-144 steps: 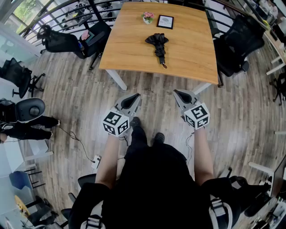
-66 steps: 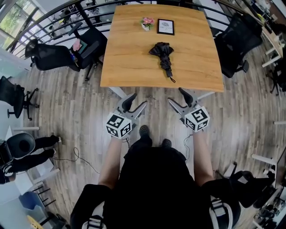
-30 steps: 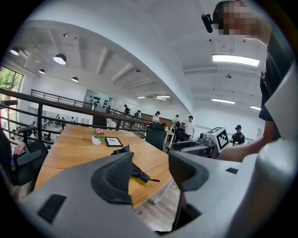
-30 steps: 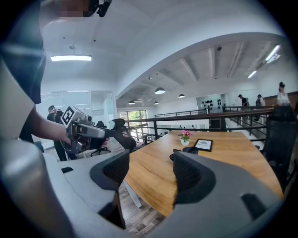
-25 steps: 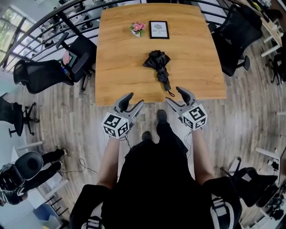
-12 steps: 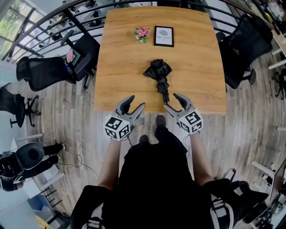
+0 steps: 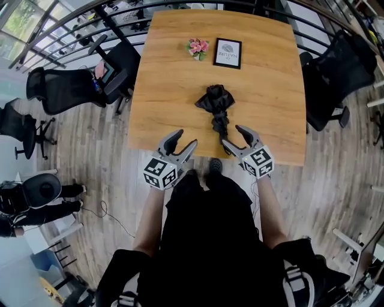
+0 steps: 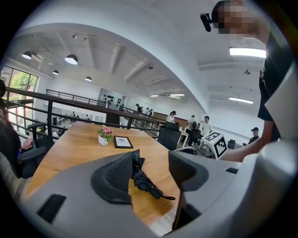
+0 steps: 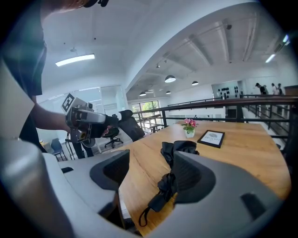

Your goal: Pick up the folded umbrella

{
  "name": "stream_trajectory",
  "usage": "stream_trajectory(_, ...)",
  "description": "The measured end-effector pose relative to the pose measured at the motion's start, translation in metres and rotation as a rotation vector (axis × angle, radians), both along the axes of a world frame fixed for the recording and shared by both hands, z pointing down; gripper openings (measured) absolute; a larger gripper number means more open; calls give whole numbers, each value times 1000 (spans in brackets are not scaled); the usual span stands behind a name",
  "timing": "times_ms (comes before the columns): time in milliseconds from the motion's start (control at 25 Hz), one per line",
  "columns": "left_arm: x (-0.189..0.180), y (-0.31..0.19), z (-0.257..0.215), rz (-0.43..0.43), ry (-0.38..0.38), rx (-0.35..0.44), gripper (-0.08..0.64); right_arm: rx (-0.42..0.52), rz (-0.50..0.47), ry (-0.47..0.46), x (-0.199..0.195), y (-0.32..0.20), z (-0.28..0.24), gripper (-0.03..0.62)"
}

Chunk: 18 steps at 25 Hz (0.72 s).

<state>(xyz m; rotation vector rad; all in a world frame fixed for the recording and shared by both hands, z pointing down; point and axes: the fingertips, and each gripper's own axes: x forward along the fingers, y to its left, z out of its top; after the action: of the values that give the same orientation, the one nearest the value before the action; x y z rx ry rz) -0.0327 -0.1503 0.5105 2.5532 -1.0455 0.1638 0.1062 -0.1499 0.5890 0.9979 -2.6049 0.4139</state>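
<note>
Hovering at the near edge of the counter [image 7: 162,90], both tools point toward the far side, each with a cube of black-and-white square markers at its back. The left hand-held gripper [image 7: 185,138] stands with its jaws wide apart and nothing between them; its own view shows only bare wood and the umbrella farther off. The right hand-held gripper [image 7: 233,135] is also spread wide and holds nothing, its jaws just beside the near end of the folded umbrella [image 7: 217,108], not closed on it. That black umbrella lies on the wood near the front edge, about midway across, its handle and wrist strap [image 9: 143,216] toward the person and its loosely bunched canopy toward the far side. Beyond it, well apart, a small pot of pink flowers [image 7: 197,47] stands beside a black-framed picture [image 7: 228,53] with a round emblem and a line of print too small to read. Black office chairs [image 7: 66,90] flank the counter, and a dark railing [image 7: 90,12] runs behind it
</note>
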Motion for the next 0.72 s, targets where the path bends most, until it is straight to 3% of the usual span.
stream_trajectory(360, -27, -37, 3, 11, 14, -19, 264, -34, 26, 31, -19, -21, 12, 290)
stream_trajectory(720, -27, -78, 29, 137, -5, -47, 264, -66, 138, 61, -23, -48, 34, 291)
